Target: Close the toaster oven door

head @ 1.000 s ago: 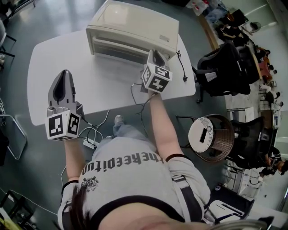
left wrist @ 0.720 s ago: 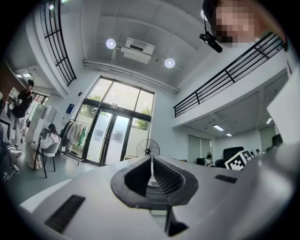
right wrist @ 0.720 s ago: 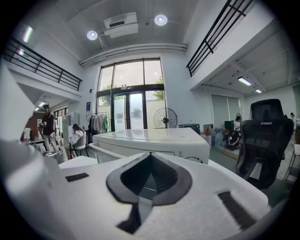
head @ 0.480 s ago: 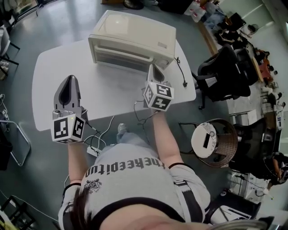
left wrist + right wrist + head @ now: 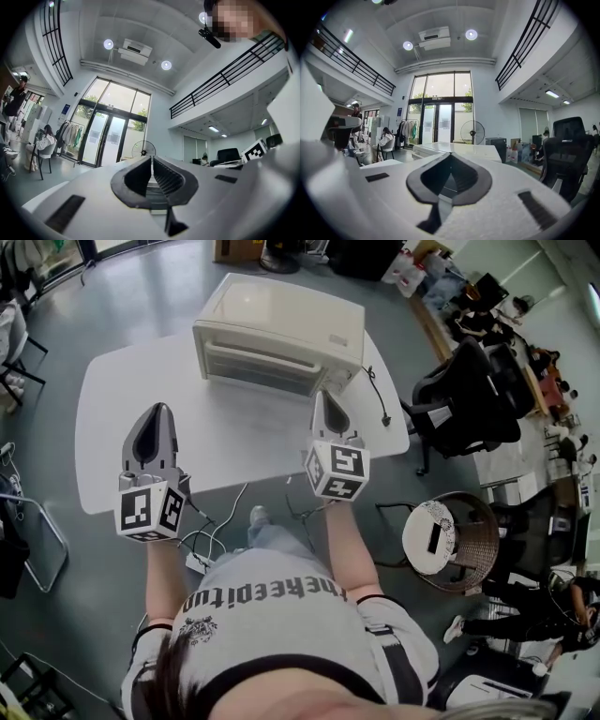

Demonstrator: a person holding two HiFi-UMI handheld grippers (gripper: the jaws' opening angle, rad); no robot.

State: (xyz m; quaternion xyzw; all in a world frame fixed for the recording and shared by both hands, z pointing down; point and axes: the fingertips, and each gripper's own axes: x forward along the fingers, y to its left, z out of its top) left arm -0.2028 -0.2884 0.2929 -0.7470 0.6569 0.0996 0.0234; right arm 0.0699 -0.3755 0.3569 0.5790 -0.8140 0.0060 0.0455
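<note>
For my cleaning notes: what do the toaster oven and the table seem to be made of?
Toaster oven: cream casing, smooth and slightly glossy with soft highlights; painted metal or plastic, I cannot tell which.
Table: white, smooth matte top, probably laminate; the surface is even and grainless.

Grey floor (image 5: 141,296); white table (image 5: 234,442); black office chair (image 5: 469,390); tall glass doors (image 5: 440,117)

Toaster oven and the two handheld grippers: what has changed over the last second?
The right gripper drew back from the toaster oven's front toward the person, so bare table now shows between them. Its jaws went from apart to shut on nothing. The left gripper stayed shut and empty over the table's left part. The oven kept its place, and its door looks closed.
</note>
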